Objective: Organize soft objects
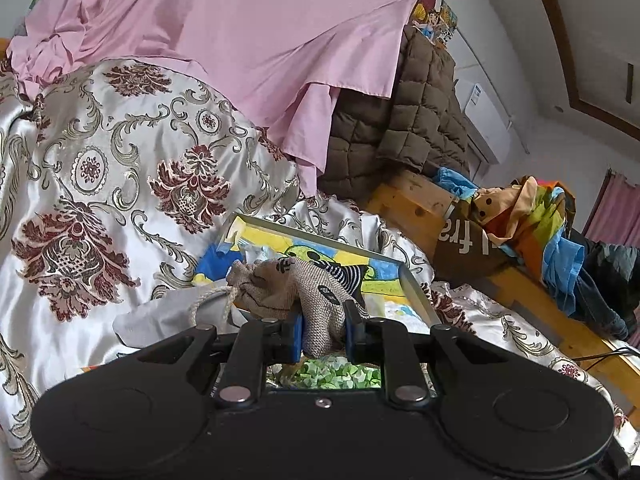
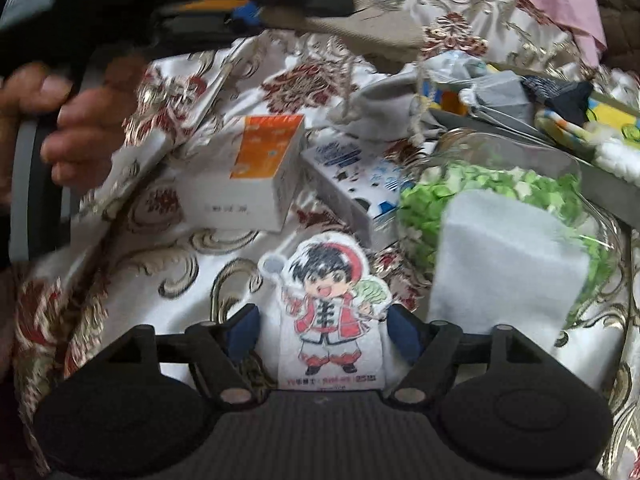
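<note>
Over the bed (image 1: 100, 184), my left tongs (image 1: 323, 334) grip a burlap pouch (image 1: 288, 288); my right tongs (image 2: 322, 334) stand open around a cartoon sticker (image 2: 328, 312).

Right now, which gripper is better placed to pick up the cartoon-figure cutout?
Right. The right gripper is open with the cartoon-figure cutout between its fingers, while the left gripper is shut on the burlap pouch.
</note>
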### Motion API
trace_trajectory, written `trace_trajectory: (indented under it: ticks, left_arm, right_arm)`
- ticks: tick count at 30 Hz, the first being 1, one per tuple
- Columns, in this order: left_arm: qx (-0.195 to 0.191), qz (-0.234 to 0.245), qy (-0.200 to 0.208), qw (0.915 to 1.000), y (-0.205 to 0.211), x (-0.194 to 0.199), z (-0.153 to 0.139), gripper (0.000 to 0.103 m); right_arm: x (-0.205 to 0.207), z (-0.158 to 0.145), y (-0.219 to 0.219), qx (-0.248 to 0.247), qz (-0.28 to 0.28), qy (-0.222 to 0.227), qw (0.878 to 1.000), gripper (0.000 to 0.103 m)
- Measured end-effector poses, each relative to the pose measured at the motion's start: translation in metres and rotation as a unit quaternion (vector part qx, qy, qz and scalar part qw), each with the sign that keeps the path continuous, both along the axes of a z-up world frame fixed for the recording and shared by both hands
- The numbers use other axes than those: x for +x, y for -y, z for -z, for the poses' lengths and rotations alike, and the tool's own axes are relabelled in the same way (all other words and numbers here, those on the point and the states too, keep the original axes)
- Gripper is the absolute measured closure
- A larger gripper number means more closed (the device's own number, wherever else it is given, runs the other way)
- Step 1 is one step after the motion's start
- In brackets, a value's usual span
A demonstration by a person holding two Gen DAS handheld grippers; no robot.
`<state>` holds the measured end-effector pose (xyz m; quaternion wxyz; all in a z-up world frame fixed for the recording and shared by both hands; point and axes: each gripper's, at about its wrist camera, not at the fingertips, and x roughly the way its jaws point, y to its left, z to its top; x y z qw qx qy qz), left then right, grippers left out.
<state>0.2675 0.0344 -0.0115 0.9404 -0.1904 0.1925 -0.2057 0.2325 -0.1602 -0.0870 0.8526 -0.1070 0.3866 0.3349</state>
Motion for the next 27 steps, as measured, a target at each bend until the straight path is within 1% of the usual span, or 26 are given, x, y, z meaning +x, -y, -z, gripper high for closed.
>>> trace_trajectory:
  ticks: [1, 3, 4, 7, 10, 12, 16, 18, 20, 22, 27]
  left_arm:
    - [0.0, 0.001, 0.0, 1.0, 0.0, 0.0, 0.0, 0.082]
    - [0.0, 0.001, 0.0, 1.0, 0.0, 0.0, 0.0, 0.082]
    - [0.0, 0.0, 0.001, 1.0, 0.0, 0.0, 0.0, 0.082]
    - [0.002, -0.001, 0.004, 1.0, 0.001, 0.0, -0.001, 0.082]
    - [0.005, -0.003, 0.007, 1.0, 0.001, 0.0, -0.006, 0.082]
    - [0.005, -0.005, 0.011, 0.9999, 0.001, 0.0, -0.011, 0.082]
    - [0.0, -0.011, 0.019, 0.9997, 0.0, 0.009, -0.027, 0.082]
    - [0.0, -0.012, 0.023, 0.9997, 0.002, 0.018, -0.034, 0.082]
    - [0.002, -0.011, 0.027, 0.9996, 0.006, 0.03, -0.04, 0.082]
    - [0.005, -0.009, 0.028, 0.9996, 0.011, 0.044, -0.044, 0.082]
    - [0.015, 0.004, 0.021, 0.9996, 0.032, 0.087, -0.044, 0.082]
  right_arm:
    - [0.0, 0.001, -0.002, -0.004, -0.001, 0.0, 1.0, 0.028]
    - [-0.001, 0.004, -0.005, -0.012, 0.001, 0.004, 1.0, 0.042]
    - [-0.001, 0.003, -0.005, -0.01, 0.004, 0.004, 1.0, 0.044]
    - [-0.002, 0.0, -0.003, 0.002, 0.01, 0.009, 1.0, 0.044]
    - [-0.003, -0.015, 0.006, 0.03, 0.024, 0.013, 0.999, 0.044]
    - [-0.005, -0.029, 0.012, 0.051, 0.033, 0.031, 0.998, 0.044]
    - [0.0, -0.064, 0.032, 0.094, 0.064, 0.072, 0.991, 0.044]
    - [0.006, -0.078, 0.042, 0.104, 0.079, 0.09, 0.987, 0.044]
    - [0.016, -0.091, 0.052, 0.098, 0.095, 0.113, 0.984, 0.044]
    - [0.031, -0.102, 0.063, 0.1, 0.112, 0.123, 0.981, 0.044]
    - [0.091, -0.124, 0.094, 0.096, 0.169, 0.138, 0.971, 0.044]
